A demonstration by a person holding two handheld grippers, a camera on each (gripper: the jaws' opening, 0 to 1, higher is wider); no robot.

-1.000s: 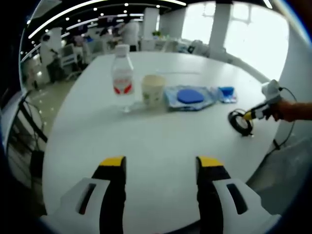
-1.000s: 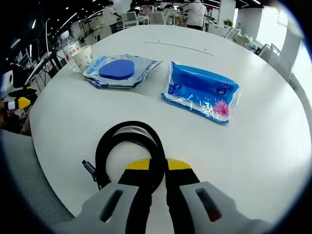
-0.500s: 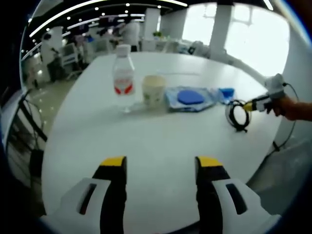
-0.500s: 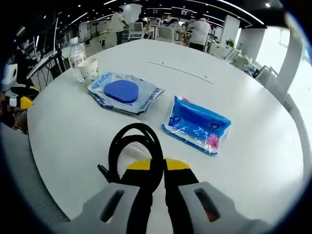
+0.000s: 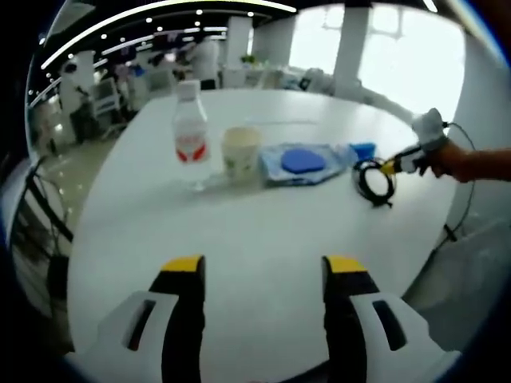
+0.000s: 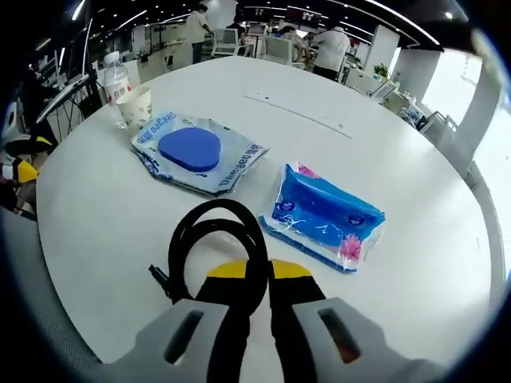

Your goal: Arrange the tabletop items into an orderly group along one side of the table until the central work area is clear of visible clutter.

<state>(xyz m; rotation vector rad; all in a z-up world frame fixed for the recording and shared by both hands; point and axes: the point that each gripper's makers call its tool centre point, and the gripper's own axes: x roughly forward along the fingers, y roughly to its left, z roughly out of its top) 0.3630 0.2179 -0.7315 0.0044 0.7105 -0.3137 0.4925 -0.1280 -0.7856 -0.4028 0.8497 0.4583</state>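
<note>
On the surface, far left: the water bottle (image 5: pixel 189 132) stands upright beside the paper cup (image 5: pixel 240 153); you should expect the bottle to be top-heavy and smooth, so take it low on the body.
Paper cup: light and easily crushed, judging by its look; close on it gently near the rim, or push it along.
Flat pouch with blue disc (image 6: pixel 196 152): it lies just beside the cup (image 6: pixel 134 104), thin and crinkly; you will likely find it easier to slide than to pick up.
Wipes pack (image 6: pixel 322 217): soft, slippery film, lying right of the pouch and apart from it; pinch a sealed edge.
Cable coil (image 6: pixel 214 249): your right gripper (image 6: pixel 255 279) has its fingers closed on the near arc of the loop, and the coil looks raised off the surface (image 6: pixel 415 159); it is light and springy, with a loose plug end hanging at its left, so it may swing.
Left gripper (image 5: pixel 259 267): your fingers stand open and empty over the near edge, well apart from everything.
</note>
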